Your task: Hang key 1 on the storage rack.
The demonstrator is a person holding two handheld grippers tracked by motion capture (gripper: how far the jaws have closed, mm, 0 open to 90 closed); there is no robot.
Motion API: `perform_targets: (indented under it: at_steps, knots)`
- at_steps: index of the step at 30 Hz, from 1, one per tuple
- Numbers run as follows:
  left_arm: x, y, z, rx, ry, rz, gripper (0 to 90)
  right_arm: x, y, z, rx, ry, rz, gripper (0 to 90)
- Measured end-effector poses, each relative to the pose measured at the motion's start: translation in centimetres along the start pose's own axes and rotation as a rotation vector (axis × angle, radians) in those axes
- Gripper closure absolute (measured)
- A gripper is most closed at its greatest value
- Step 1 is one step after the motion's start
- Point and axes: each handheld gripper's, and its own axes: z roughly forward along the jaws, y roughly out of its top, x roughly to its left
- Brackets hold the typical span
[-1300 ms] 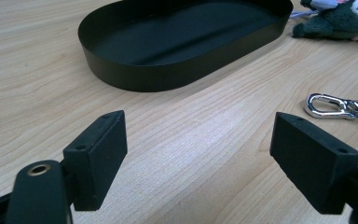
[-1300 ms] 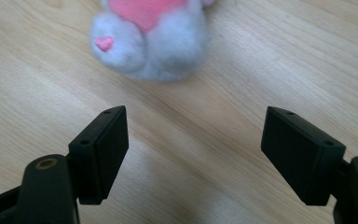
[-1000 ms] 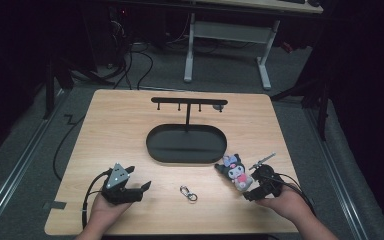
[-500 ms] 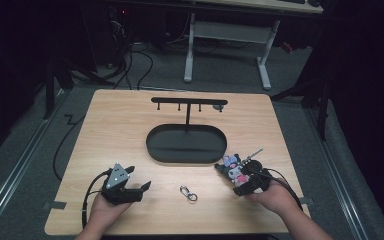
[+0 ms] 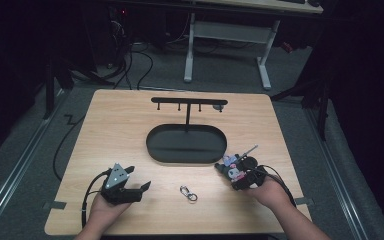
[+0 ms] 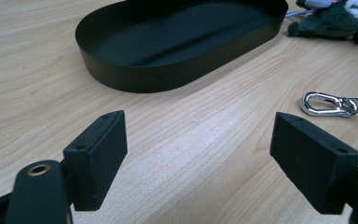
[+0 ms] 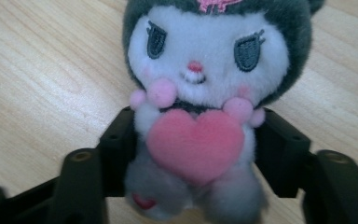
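My left claw spread wide, nothing in it, low over surface. Clip lies mid-surface. My right claw squeezes plush toy round belly, beside tray. Toy soft, light, squashy; belly good hold.

No words to read, no numbers, no brand names, no labels or signs on anything, not on the table, not on the toy, not on the tray

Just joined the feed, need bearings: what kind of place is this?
Probably a lab or recording workspace: a bare wooden table under one light in a dark room, cables across the floor, and a height-adjustable desk frame behind.
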Motion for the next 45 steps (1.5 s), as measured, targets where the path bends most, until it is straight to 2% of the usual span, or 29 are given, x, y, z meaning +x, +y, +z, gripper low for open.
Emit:
perform_targets:
  at_steps: [1, 4, 11, 16, 18, 22, 35, 45]
  knots:
    - [0.0, 0.0, 0.0, 0.001, 0.0, -0.001, 19.4, -0.1, 0.0, -0.2, -0.015, 0.002, 0.003, 45.4]
    - [0.0, 0.0, 0.0, 0.001, -0.001, -0.001, 19.5, -0.2, -0.1, -0.6, -0.016, -0.006, 0.004, 47.5]
    - [0.0, 0.0, 0.0, 0.002, 0.0, 0.001, 19.5, -0.5, -0.6, -2.1, -0.04, 0.025, -0.001, 48.1]
    - [0.0, 0.0, 0.0, 0.001, 0.0, 0.0, 19.5, -0.6, -0.9, -3.2, -0.062, 0.033, -0.005, 48.1]
    - [0.0, 0.0, 0.1, 0.003, 0.0, 0.002, 19.5, -0.5, -1.0, -3.6, -0.062, 0.034, 0.014, 48.1]
    - [0.0, 0.0, 0.1, 0.004, 0.0, 0.002, 19.5, -0.7, -0.9, -4.0, -0.08, 0.038, 0.0, 48.1]
    - [0.0, 0.0, -0.1, 0.001, -0.003, 0.0, 19.5, -1.1, 0.2, -6.3, -0.147, 0.036, 0.006, 48.1]
    - [-0.1, -0.1, 0.0, 0.003, -0.002, -0.001, 19.5, -1.8, 2.6, -8.9, -0.199, 0.049, 0.017, 48.1]
